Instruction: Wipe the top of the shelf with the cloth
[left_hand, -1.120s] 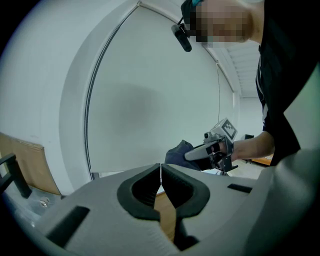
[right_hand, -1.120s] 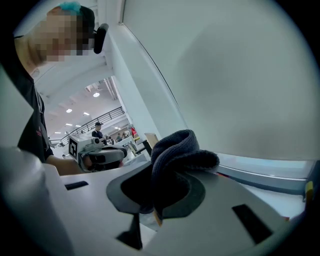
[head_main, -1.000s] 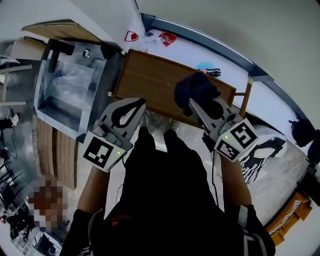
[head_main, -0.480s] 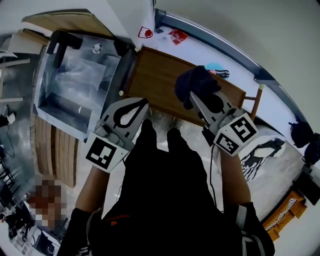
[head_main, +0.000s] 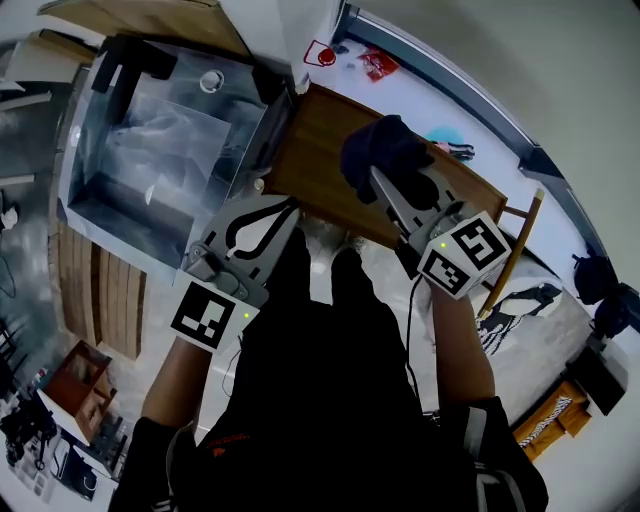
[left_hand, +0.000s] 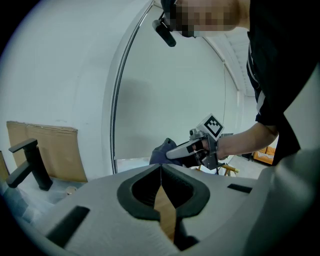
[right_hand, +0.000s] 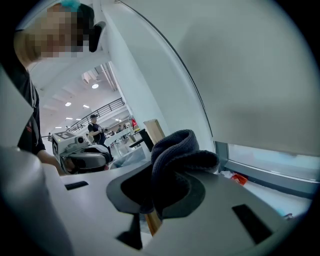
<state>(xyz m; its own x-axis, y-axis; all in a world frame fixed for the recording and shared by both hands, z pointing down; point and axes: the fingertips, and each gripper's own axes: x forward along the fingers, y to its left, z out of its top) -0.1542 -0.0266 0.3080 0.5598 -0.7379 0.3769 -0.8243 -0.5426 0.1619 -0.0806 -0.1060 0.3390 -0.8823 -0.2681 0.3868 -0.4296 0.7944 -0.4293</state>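
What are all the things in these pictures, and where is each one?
Shelf: one, brown wood, ahead of the person.
Cloth: one, dark blue, over the shelf top.
Sink: one, steel, left of the shelf.
Faucet: one, black, at the sink's far side.
Red packet: one, on the white ledge beyond the shelf.
Left gripper: grey, shut, empty.
Right gripper: grey, shut on the cloth.

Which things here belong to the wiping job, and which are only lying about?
Job in hand:
- dark cloth, clamped in the right tongs
- wooden shelf top

Lying about:
- metal sink
- black tap
- red packet
- left tongs, shut and empty
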